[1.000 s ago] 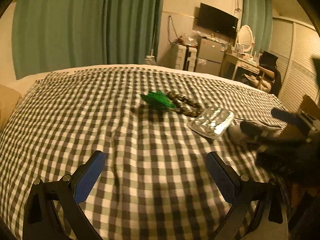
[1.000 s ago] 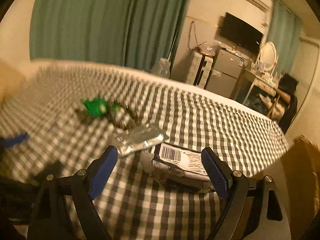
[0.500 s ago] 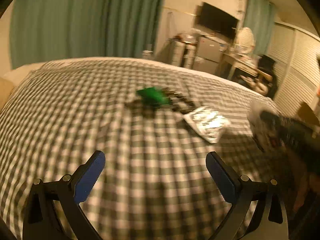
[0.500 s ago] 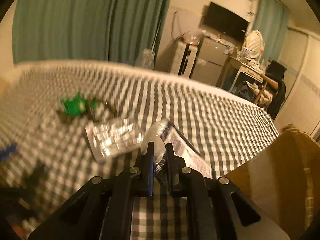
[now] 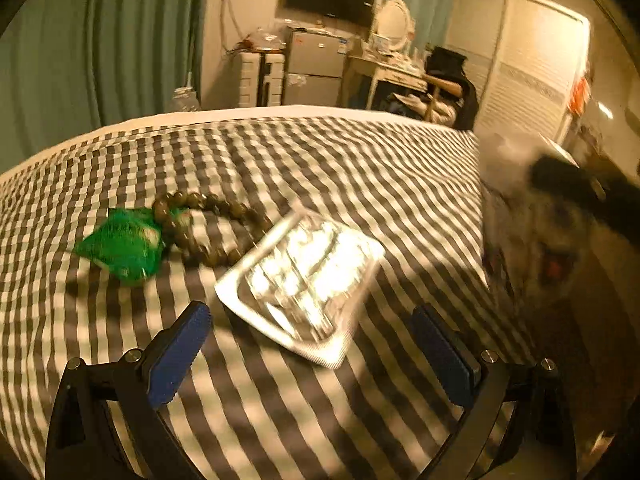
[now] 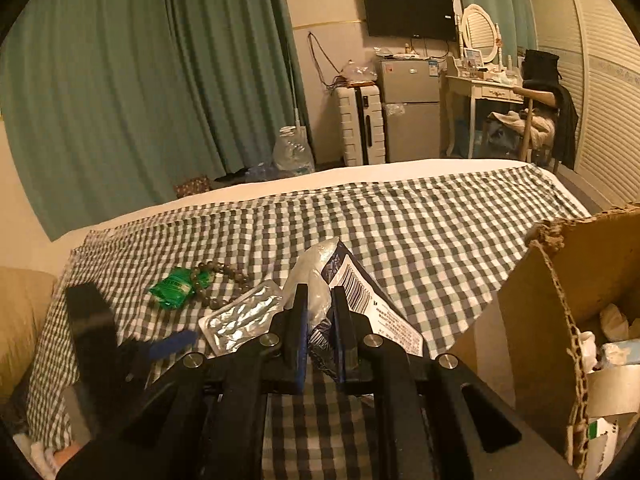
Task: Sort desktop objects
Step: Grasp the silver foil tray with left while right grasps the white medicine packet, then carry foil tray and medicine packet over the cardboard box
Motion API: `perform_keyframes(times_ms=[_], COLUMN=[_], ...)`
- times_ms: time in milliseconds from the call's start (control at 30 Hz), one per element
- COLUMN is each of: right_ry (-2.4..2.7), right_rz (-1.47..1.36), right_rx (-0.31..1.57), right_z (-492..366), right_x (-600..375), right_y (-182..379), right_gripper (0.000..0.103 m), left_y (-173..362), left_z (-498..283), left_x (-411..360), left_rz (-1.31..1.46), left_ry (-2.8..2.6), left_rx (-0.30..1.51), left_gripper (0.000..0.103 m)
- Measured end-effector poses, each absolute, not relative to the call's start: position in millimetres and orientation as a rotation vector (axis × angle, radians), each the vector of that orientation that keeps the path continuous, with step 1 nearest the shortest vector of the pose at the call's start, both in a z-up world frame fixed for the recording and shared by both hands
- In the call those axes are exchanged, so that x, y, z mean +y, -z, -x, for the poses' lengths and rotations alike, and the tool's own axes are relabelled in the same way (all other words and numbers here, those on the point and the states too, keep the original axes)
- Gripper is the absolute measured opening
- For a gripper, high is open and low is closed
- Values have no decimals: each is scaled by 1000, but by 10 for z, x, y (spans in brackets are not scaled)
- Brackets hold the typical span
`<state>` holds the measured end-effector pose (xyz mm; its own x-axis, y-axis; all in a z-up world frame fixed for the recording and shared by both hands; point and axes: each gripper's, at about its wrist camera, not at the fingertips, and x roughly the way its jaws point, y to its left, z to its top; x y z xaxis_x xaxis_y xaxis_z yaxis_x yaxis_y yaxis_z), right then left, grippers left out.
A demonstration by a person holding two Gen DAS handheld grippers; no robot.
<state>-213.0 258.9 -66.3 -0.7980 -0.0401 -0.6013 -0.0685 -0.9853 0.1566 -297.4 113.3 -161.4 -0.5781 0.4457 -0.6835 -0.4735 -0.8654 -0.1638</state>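
Checked bedspread [image 6: 420,232] now carries only three items: the right claw [image 6: 320,332], wide open a second ago, has clamped the barcoded packet [image 6: 360,292] and lifted it. Left claw [image 5: 316,344], spread open, has closed in on the foil blister pack [image 5: 304,276]; beads [image 5: 208,220] and green sachet [image 5: 124,248] lie at ten o'clock.

Green curtains [image 6: 140,92] hang behind the bed [image 6: 420,216]. A TV [image 6: 408,12], fridge [image 6: 410,110], and mirror [image 6: 478,32] stand beyond.

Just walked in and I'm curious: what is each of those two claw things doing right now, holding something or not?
Left gripper: jaws wide open, holding nothing, hovering by the foil blister pack.
Right gripper: jaws shut on a plastic packet with a barcode label.
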Motion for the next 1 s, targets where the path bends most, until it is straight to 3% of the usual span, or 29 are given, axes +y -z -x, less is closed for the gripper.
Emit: perform_keyframes(times_ms=[133, 233, 267, 300, 367, 1000], right_ry=[-2929, -2929, -2928, -2926, -2925, -3054], right_rz=[1051, 1062, 1062, 1065, 1076, 1092], right_rx=[280, 284, 290, 294, 293, 469], right_z=[2150, 2140, 2134, 2125, 2100, 1304], right_x=[2603, 2584, 2582, 2581, 2578, 2488], right_y=[717, 723, 725, 727, 732, 240], right_gripper=[10, 10, 10, 10, 10, 10], left_y=[1599, 1637, 1651, 1668, 1674, 718], left_z=[3195, 3245, 3237, 3196, 3090, 1282], left_x=[1165, 1297, 1340, 1382, 1415, 647], left_rz=[1035, 1050, 1060, 1052, 1036, 1070], left_ry=[-2387, -2316, -2284, -2276, -2293, -2543], left_rx=[-26, 51, 84, 147, 254, -177], left_gripper=[103, 103, 94, 72, 69, 68])
